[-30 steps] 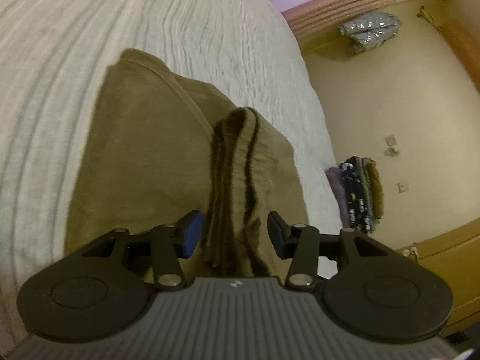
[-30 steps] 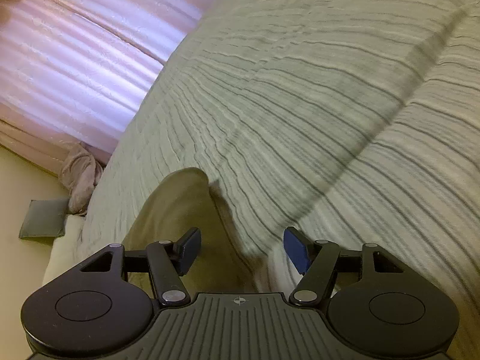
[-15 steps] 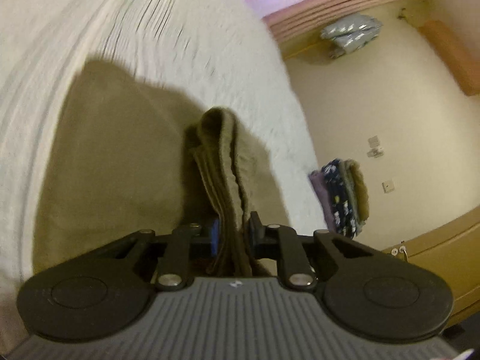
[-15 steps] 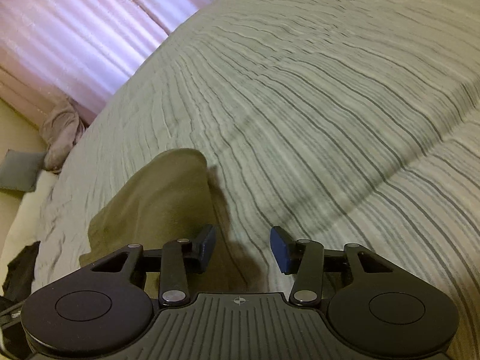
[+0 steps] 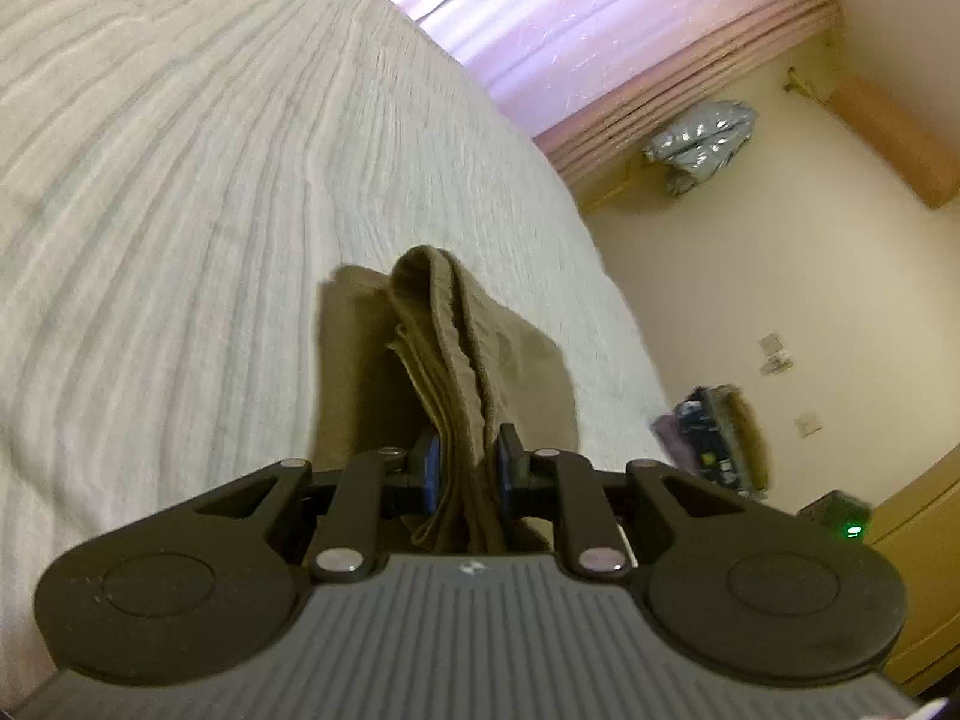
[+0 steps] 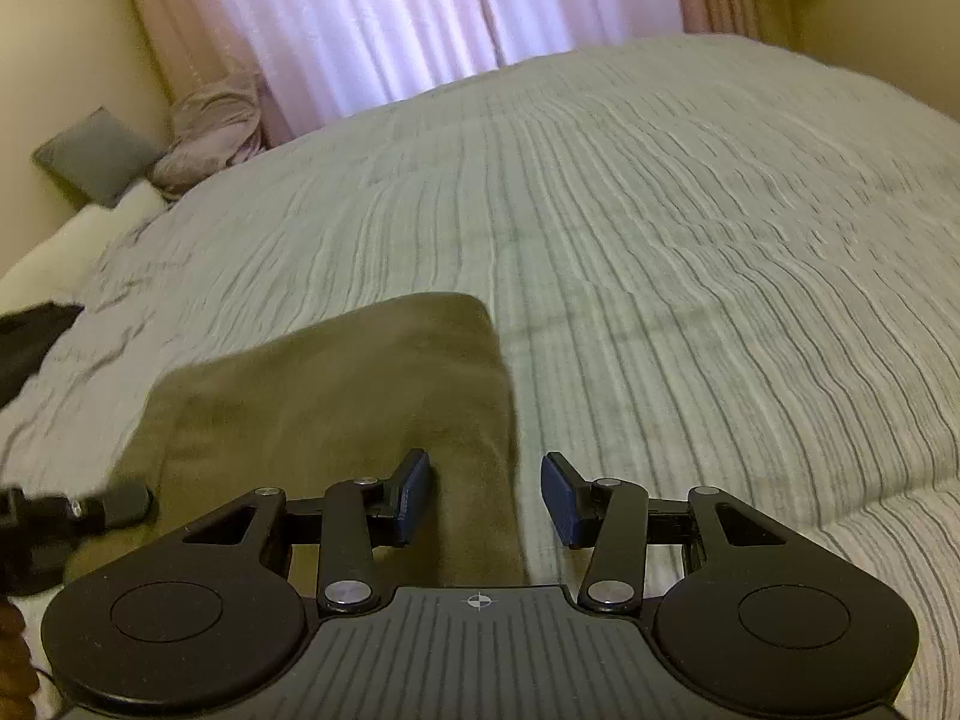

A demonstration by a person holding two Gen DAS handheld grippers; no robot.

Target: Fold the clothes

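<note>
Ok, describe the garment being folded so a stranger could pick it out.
Start at the big bed with the pale striped bedspread. Near its close edge lies the olive-brown garment, its bunched edge pinched in the left gripper. It is the only plain brown cloth on the bedspread.

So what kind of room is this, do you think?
Most likely a bedroom: a wide bed under a pale striped quilted bedspread, pale pink pleated curtains behind it, and a small grey cushion beside the bed.

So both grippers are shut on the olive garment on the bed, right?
Not both. The left gripper is shut on the garment, but the right wrist view shows the right gripper open over its edge, on the bed.
</note>
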